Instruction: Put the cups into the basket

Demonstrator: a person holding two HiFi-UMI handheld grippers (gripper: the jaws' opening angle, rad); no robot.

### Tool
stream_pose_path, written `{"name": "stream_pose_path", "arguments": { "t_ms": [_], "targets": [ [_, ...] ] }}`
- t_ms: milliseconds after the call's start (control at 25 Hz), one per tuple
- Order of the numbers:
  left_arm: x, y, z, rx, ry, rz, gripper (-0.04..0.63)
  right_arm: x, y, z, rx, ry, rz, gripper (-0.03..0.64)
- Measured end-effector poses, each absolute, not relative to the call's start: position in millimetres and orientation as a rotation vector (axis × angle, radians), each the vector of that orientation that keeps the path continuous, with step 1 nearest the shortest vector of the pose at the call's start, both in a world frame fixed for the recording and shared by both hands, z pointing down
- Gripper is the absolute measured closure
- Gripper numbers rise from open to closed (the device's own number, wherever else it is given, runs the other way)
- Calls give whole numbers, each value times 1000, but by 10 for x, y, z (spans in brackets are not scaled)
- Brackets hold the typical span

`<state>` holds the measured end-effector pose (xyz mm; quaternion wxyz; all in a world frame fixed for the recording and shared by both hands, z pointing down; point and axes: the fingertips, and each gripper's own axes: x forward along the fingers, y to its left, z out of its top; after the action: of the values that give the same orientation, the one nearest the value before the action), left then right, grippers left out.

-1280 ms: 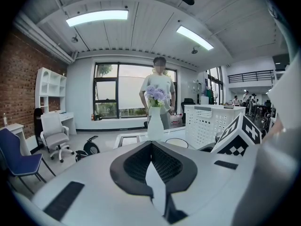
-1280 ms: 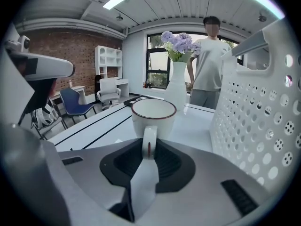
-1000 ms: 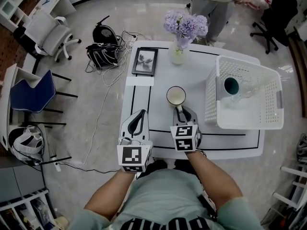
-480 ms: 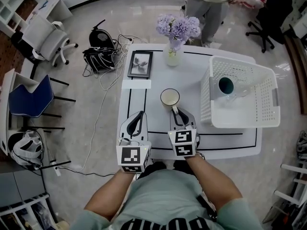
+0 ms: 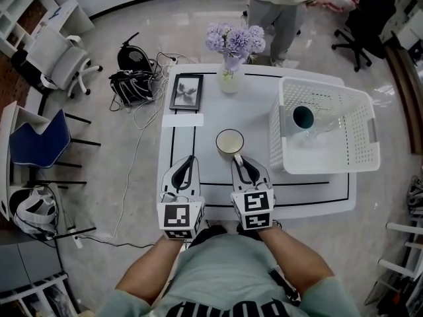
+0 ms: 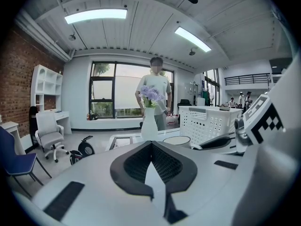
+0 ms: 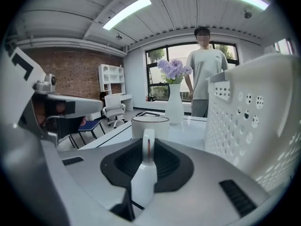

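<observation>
White table [image 5: 198, 121], cup [image 5: 229, 140] handle in right claw [image 5: 238, 161]

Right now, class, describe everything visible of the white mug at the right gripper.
The white mug is round, glossy, ceramic-looking, with a thin dark rim line and pale, empty interior. It stands upright over the table, left of the basket. Its loop handle points toward the person, pinched between the right gripper's shut jaws.

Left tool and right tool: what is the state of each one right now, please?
Left tool: closed, holding nothing.
Right tool: closed on the handle of the white mug.
</observation>
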<state>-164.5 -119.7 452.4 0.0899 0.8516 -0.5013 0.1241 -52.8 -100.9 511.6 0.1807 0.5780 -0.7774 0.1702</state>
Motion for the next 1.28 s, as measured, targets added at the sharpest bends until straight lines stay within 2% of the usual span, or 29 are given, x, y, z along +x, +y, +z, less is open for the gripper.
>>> {"name": "stream_pose_path", "arguments": {
  "t_ms": [640, 1280],
  "targets": [
    [-1483, -1165, 4019, 2523, -1463, 224, 592, -438, -657, 3995, 1628, -2409, 380, 551],
    [-898, -1130, 3258, 2621, -1382, 97, 592, 152, -427, 3101, 1616, -2520, 301, 552]
  ]
}}
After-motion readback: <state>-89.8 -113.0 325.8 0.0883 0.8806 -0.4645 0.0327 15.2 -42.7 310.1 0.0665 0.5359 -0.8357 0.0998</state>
